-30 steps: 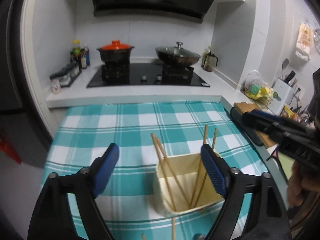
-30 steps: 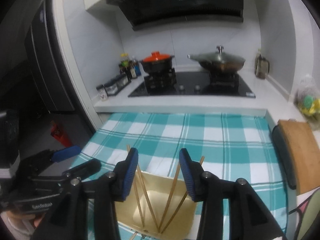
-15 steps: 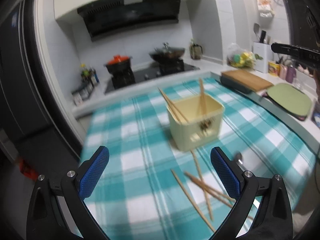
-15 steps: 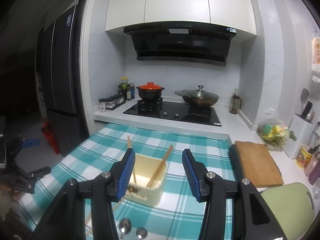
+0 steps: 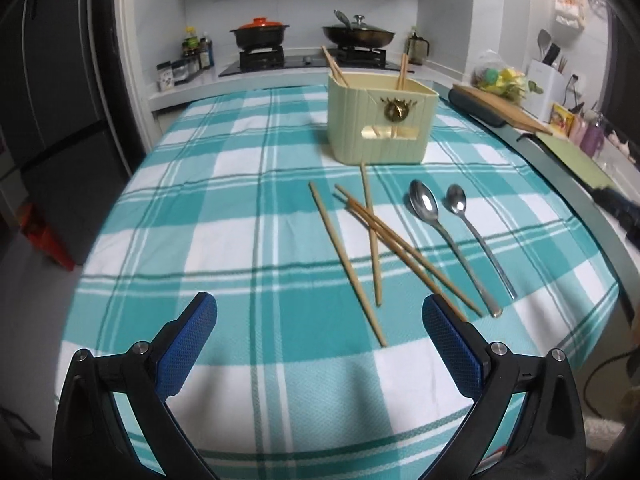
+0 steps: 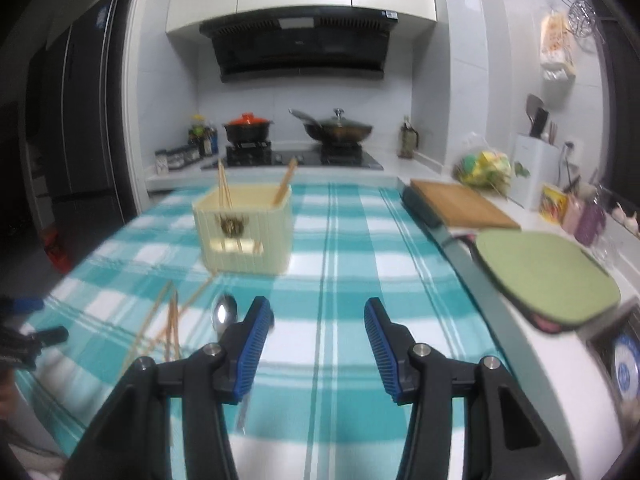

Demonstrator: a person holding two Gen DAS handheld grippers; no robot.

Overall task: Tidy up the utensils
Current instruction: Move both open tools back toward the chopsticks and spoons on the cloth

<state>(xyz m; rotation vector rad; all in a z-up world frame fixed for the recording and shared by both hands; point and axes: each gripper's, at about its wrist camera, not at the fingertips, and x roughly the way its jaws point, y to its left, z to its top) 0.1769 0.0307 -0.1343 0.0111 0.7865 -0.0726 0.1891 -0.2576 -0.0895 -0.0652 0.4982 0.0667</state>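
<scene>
Left wrist view: left gripper (image 5: 319, 334) with jaws spread wide and empty above the near edge of the teal-and-white checked tablecloth (image 5: 224, 216); four loose wooden chopsticks (image 5: 370, 240) lie crossed mid-cloth, two long-handled steel spoons (image 5: 452, 236) just beside them toward the right edge, and the cream ribbed plastic utensil box (image 5: 380, 120), chopsticks standing inside, sits toward the far edge. Right wrist view: right gripper (image 6: 319, 336) partly apart, nothing between its blue pads, low over the cloth with a spoon bowl just left of its left finger; the box stands far-left.

Glossy metal spoons (image 5: 424, 203), matt wooden chopsticks (image 5: 347, 264), woven checked cloth (image 5: 224, 216)
</scene>
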